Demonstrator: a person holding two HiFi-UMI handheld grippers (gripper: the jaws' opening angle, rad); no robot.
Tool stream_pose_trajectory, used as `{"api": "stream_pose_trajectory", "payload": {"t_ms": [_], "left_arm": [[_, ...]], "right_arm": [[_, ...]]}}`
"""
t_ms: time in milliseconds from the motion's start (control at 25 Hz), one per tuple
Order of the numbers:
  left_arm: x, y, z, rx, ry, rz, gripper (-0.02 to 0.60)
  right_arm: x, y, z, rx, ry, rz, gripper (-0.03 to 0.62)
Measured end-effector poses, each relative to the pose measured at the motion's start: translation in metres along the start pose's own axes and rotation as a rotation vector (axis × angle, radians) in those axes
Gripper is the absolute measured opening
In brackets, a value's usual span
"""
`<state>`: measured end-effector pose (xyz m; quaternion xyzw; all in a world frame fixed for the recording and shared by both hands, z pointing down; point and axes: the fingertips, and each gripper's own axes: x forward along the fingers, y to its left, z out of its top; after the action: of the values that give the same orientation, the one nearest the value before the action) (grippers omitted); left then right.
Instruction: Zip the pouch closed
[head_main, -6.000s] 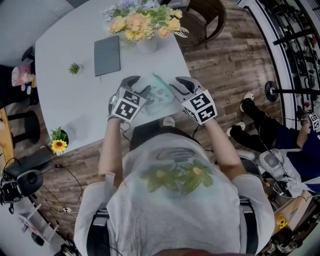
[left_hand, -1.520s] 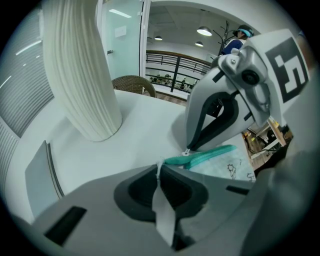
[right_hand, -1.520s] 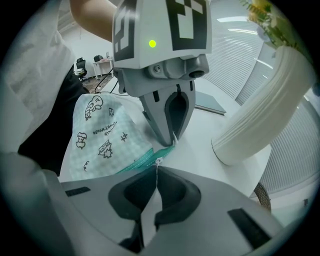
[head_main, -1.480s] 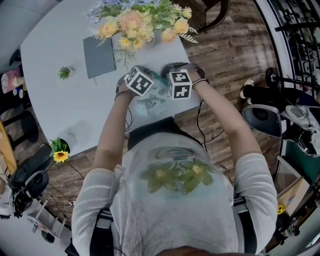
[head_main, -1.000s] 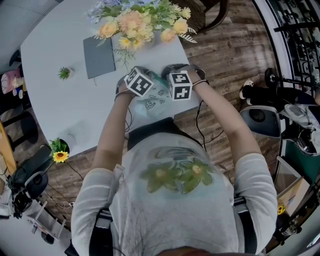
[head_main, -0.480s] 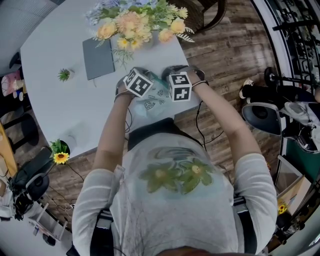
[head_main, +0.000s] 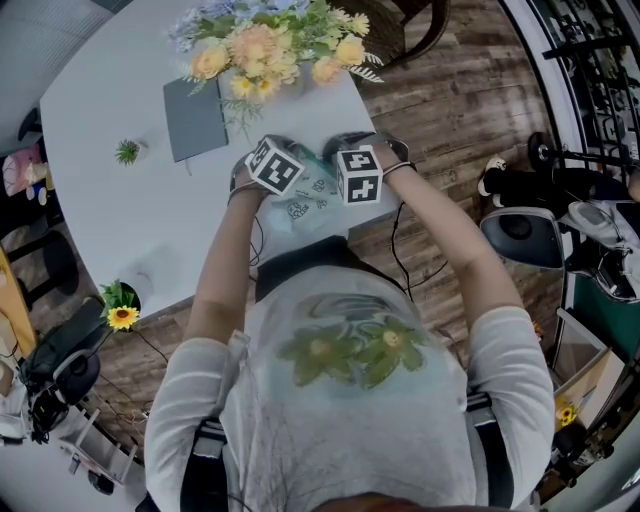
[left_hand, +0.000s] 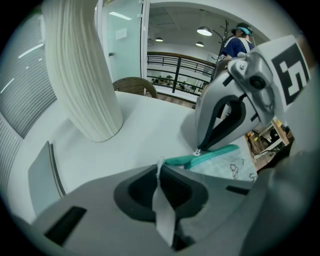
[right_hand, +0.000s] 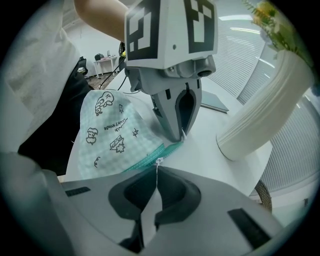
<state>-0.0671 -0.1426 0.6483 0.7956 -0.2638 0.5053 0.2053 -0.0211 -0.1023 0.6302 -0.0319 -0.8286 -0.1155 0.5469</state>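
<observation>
White table (head_main: 120, 230), near edge: mint checked fabric pouch (head_main: 310, 205). L gripper (left_hand: 160, 165) clamped teal zip end (right_hand: 170, 148), R gripper (right_hand: 158, 165) pinched metal pull (right_hand: 159, 161). Step needed taut anchor, straight draw along zip.

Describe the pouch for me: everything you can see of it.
The pouch is soft pale-mint checked fabric with black doodles and lettering, and a teal zip band along one edge. It lies on the white table by the person's side. The left gripper is shut on a white tab at the band's end; the right gripper is shut on a small pull close by. Whether the zip is fully closed cannot be told.
</observation>
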Motion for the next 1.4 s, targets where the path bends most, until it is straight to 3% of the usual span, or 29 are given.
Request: {"api": "stream_pose_trajectory", "payload": {"t_ms": [560,1400], "left_arm": [[-0.0002,0.0012,0.0006,0.002,-0.005,0.007,0.023],[0.0025,0.0024,0.0014,-0.011,0.005,0.039,0.023]], "right_arm": [[-0.0015,0.0011,-0.0032,-0.043,0.026,-0.007,0.02],[-0.0038,0.0061,-0.0063,-0.017,0.039,-0.004,0.02]]}}
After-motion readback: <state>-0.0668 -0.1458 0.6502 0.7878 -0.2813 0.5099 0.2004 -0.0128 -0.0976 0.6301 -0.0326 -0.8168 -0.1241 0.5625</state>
